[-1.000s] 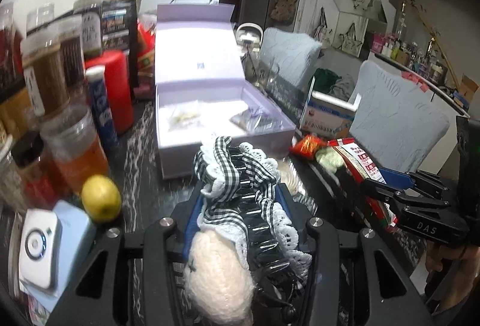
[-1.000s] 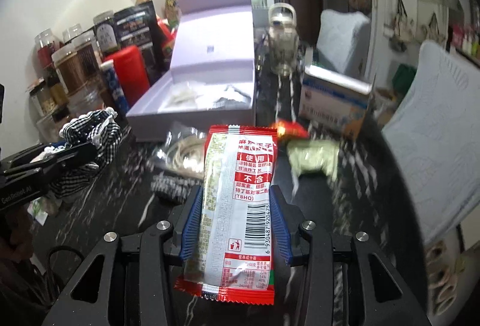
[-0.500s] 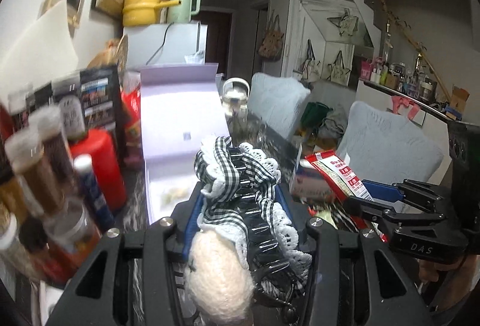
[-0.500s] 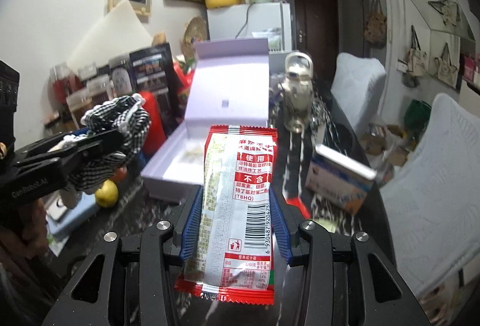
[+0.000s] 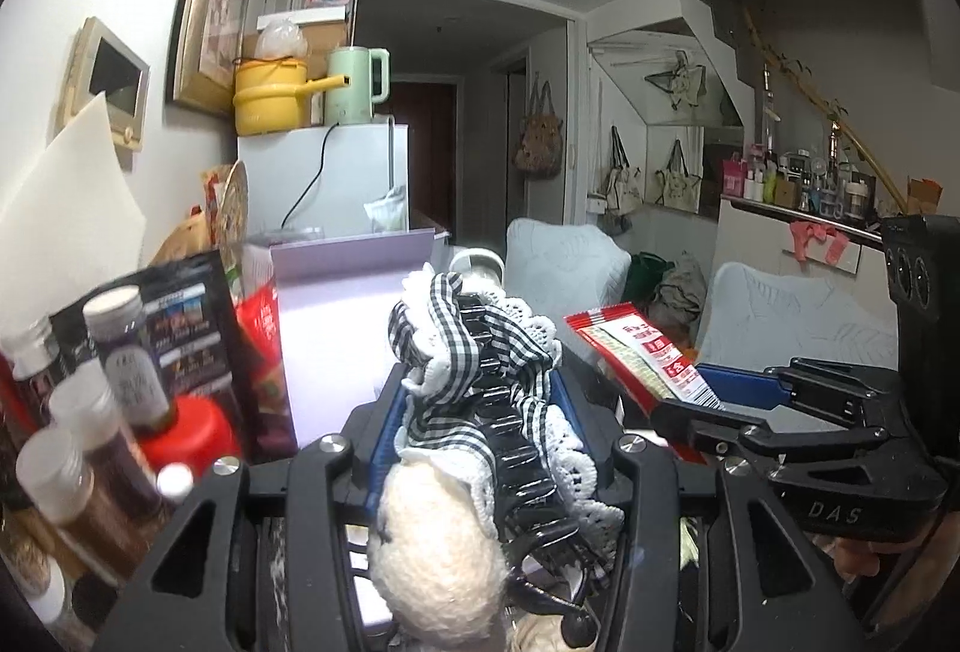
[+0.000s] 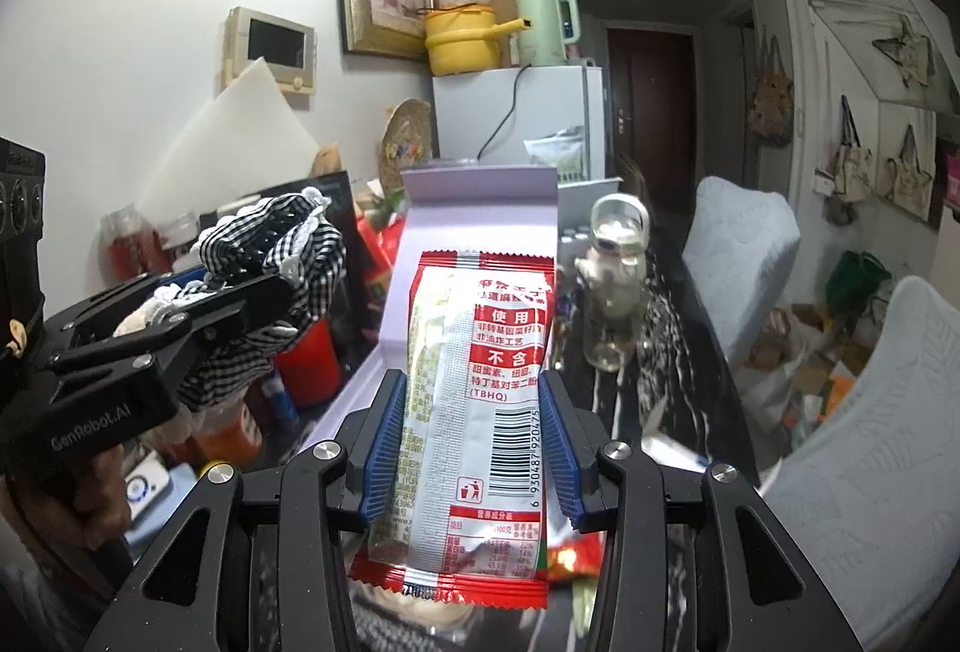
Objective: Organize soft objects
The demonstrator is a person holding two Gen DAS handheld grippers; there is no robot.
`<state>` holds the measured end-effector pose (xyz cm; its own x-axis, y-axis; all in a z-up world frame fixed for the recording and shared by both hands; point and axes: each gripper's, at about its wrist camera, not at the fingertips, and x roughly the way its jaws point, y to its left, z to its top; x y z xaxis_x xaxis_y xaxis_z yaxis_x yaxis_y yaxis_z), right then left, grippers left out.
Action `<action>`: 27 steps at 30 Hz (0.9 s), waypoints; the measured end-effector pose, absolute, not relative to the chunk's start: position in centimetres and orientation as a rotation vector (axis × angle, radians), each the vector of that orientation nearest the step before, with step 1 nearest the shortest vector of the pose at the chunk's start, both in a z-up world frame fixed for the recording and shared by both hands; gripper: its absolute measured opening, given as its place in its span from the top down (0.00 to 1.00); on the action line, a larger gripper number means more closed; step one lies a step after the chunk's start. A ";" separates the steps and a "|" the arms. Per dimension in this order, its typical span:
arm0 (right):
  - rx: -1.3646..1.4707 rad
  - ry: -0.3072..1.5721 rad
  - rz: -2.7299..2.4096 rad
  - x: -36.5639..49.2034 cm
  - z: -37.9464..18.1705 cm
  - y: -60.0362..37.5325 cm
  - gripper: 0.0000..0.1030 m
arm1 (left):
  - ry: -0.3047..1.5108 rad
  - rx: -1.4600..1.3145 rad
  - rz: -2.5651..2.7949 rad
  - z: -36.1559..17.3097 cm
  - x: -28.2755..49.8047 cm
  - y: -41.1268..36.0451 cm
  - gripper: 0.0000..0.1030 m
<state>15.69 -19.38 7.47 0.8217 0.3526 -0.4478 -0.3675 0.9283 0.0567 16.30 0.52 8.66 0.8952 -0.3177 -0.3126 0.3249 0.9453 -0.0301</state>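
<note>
Two soft things are held off the surface, one in each pair of tongs. A gingham hair claw (image 5: 474, 364) with white lace trim and a cream knitted ball is clamped between the blue pads of the left tongs (image 5: 477, 412); it is also seen from the right wrist view at 9 o'clock (image 6: 270, 256). A red and silver snack packet (image 6: 474, 400) is gripped upright between the pads of the right tongs (image 6: 474, 436), its barcode facing the camera; in the left wrist view it is seen at 3 o'clock (image 5: 642, 358), tilted.

Directly beyond both items, at 12 o'clock, an open lilac box (image 6: 480, 238) is stood with its lid raised. At 9 o'clock of the box, a red canister (image 5: 186, 436), spice jars (image 5: 123, 358) and a dark pouch (image 5: 180, 328) are crowded together. At 2 o'clock in the right wrist view a glass jar (image 6: 612, 292) is placed on the dark marbled surface (image 6: 678, 352), just beside the box. A white fridge (image 6: 516, 123) with a yellow pot (image 6: 462, 39) and a green kettle (image 6: 543, 27) on top is set behind. Pale cushioned chairs (image 6: 744, 244) are lined along the surface's edge at 3 o'clock.
</note>
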 end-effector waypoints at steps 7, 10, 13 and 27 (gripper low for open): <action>0.014 0.452 0.396 19.4 8.5 -18.0 0.58 | 0.318 0.011 -0.313 8.8 20.3 1.0 0.56; 0.019 0.452 0.399 21.2 8.2 -17.1 0.58 | 0.341 0.022 -0.278 8.1 22.0 1.4 0.56; 0.017 0.470 0.405 23.0 7.6 -16.4 0.58 | 0.374 0.035 -0.228 7.0 23.9 1.8 0.56; -0.016 0.640 0.399 29.7 2.0 -15.6 0.58 | 0.583 0.060 -0.124 0.1 31.1 1.4 0.56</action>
